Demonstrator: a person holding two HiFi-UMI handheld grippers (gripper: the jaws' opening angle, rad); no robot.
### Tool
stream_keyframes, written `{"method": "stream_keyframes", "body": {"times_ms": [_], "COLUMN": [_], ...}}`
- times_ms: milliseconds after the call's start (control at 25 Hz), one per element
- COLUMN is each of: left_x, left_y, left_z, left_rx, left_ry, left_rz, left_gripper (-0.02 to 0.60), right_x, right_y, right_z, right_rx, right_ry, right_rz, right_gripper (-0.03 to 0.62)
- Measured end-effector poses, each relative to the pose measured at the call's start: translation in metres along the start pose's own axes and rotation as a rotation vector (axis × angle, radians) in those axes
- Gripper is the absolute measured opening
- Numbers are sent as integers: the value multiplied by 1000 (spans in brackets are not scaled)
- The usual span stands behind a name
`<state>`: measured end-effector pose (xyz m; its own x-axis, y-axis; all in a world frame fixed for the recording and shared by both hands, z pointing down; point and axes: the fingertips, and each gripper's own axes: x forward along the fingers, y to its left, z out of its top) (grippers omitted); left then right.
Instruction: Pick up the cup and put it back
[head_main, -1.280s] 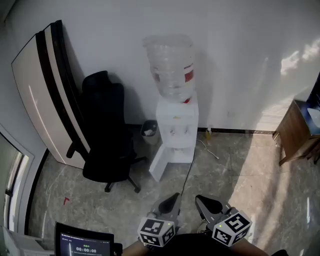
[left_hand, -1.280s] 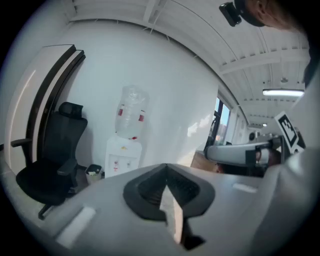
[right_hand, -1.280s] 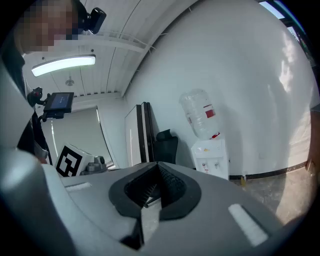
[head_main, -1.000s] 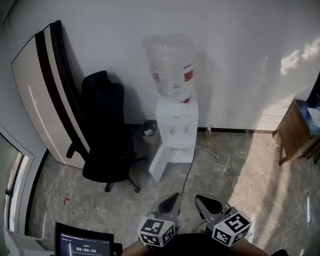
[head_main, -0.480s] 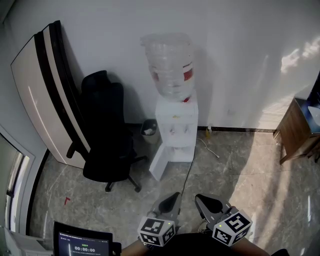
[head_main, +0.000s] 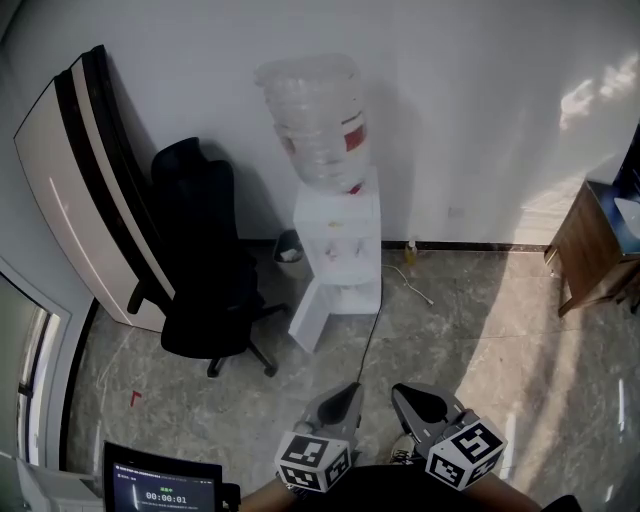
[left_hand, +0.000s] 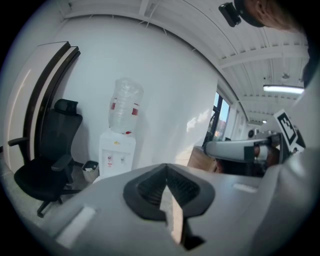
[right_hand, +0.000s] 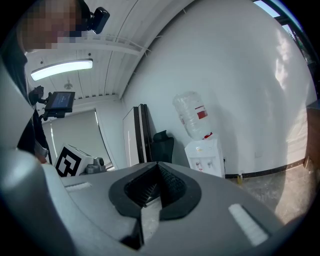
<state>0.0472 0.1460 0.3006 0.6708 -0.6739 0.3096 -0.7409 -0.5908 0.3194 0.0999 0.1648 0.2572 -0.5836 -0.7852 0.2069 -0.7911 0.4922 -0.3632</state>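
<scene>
While both grippers hang low at the bottom of the head view, I see the left gripper (head_main: 348, 392) and the right gripper (head_main: 403, 392) side by side, each with its jaws closed on nothing; their own views show the pads meeting at the tips. I cannot pick out the cup in any view.

Ahead, against the white wall, stands a white water dispenser (head_main: 336, 240) with a clear bottle (head_main: 312, 120) on top and its lower door (head_main: 312, 318) swung open. Between the jaws and the dispenser lies marbled floor (head_main: 480, 340), crossed by a dark cable (head_main: 371, 335) that runs from the dispenser towards me. A black office chair (head_main: 205, 270) stands just left of the dispenser, with a small bin (head_main: 289, 254) between them. A white panel with black stripes (head_main: 70, 190) leans on the wall behind the chair. A wooden cabinet (head_main: 585, 255) sits at the far right, and a screen (head_main: 160, 488) at the lower left.

Compared with half a second ago, the dispenser, chair and panel sit further up and left in the head view, the grippers keep their spot in it, and the screen's timer has ticked on by one.
</scene>
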Motion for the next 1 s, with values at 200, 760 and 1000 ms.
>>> {"method": "stream_keyframes", "body": {"times_ms": [200,760,1000], "left_x": [21,63,97], "left_y": [-30,-44,6], "left_z": [-14,-23,-7], "left_rx": [2,-49,-131], "left_ry": [27,41,1], "left_rz": [13,88,108], "left_gripper": [3,3,3], "right_x": [-26,-40,19], "right_y": [-29,-87,-105], "right_z": [-4,-4,11], "right_rx": [27,57,-3], "right_ry": [-3,17,80], "right_rz": [2,30,46], "right_gripper": [8,17,23]}}
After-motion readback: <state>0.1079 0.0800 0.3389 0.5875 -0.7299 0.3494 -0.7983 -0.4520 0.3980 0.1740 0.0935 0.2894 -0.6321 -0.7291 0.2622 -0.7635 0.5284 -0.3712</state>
